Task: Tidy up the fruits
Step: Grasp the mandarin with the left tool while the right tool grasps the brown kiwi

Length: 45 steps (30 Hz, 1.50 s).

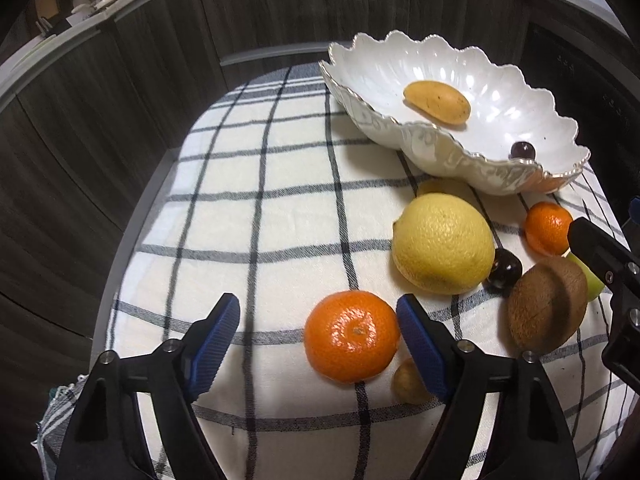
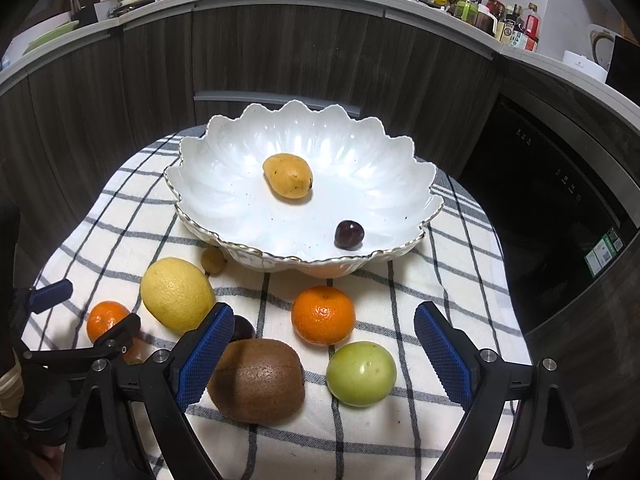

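Dark wood-grain cabinets are curving around a small table draped in a checked cloth (image 2: pixel 460 264), where a scalloped white bowl (image 2: pixel 224 184) is sitting toward twelve o'clock, already holding a small yellow-orange fruit (image 2: pixel 287 176) and a dark plum (image 2: pixel 349 234). Loose on the cloth below it are lying a lemon (image 2: pixel 176 294), two mandarins (image 2: pixel 323 314) (image 1: pixel 352 336), a kiwi (image 2: pixel 258 380), a green fruit (image 2: pixel 361 373) and a second plum (image 1: pixel 505 269) (partly hidden behind the lemon).

Crowding looks like the main risk: the kiwi is sitting just beside the right gripper's (image 2: pixel 324 356) nine o'clock finger, so closing on the green fruit could be nudging the kiwi or rolling round fruit off the cloth. The near mandarin is resting almost against the left gripper's (image 1: pixel 318 340) three o'clock pad, and an off-centre squeeze could be squirting it sideways.

Both grippers are spread wide and carrying nothing; the left is framing its mandarin, the right is bracketing kiwi and green fruit.
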{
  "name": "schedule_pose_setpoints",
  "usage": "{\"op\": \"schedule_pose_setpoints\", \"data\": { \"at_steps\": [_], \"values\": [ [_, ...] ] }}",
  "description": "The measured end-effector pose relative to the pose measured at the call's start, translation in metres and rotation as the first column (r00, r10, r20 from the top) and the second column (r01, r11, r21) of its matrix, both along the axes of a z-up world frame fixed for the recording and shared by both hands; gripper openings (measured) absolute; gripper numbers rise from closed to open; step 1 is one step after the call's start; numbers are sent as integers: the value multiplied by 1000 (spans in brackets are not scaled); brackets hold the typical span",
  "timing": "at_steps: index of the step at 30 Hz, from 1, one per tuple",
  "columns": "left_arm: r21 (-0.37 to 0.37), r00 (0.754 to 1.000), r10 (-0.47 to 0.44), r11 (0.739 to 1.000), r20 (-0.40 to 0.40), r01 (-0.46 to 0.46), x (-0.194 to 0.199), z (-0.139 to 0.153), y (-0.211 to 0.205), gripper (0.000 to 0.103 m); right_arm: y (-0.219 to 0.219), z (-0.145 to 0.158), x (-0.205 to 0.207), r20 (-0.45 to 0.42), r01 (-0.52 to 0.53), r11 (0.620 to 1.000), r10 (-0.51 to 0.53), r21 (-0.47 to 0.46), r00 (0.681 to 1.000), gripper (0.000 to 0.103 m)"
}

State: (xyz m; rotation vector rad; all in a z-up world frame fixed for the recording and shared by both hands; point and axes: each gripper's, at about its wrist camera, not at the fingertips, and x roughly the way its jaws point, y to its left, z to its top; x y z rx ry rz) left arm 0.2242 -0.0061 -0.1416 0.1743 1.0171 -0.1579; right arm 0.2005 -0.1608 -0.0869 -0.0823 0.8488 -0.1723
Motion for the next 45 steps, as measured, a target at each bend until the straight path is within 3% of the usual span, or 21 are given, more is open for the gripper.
{"op": "schedule_pose_setpoints", "data": {
  "at_steps": [3, 7, 9, 25, 36, 42, 45],
  "values": [
    [-14, 999, -17, 1000, -43, 17, 2, -9, -3, 65, -2, -3, 1, -11, 3, 1000, -3, 9, 1000, 92],
    [-33, 998, -33, 999, -47, 32, 2, -11, -5, 56, -2, -5, 1, -17, 6, 1000, -5, 8, 1000, 92],
    [-43, 998, -48, 998, -48, 46, 1, -11, -8, 46, -2, -5, 1, -16, 5, 1000, -5, 12, 1000, 92],
    [-49, 1000, -8, 999, 30, 9, -13, 8, 8, 46, 1, -1, -8, -2, -22, 998, 22, 57, 1000, 92],
    [-45, 999, 28, 999, 44, -26, -13, 7, 22, 45, 14, -31, 0, -100, -60, 992, 71, 107, 993, 93],
    [-47, 998, 37, 998, 43, -35, -13, 8, 24, 45, 19, -35, 2, -100, -70, 995, 77, 71, 992, 93],
    [-48, 998, 41, 998, 48, -39, -14, 9, 25, 45, 21, -35, 3, -108, -84, 991, 95, 101, 990, 92]
  ]
}}
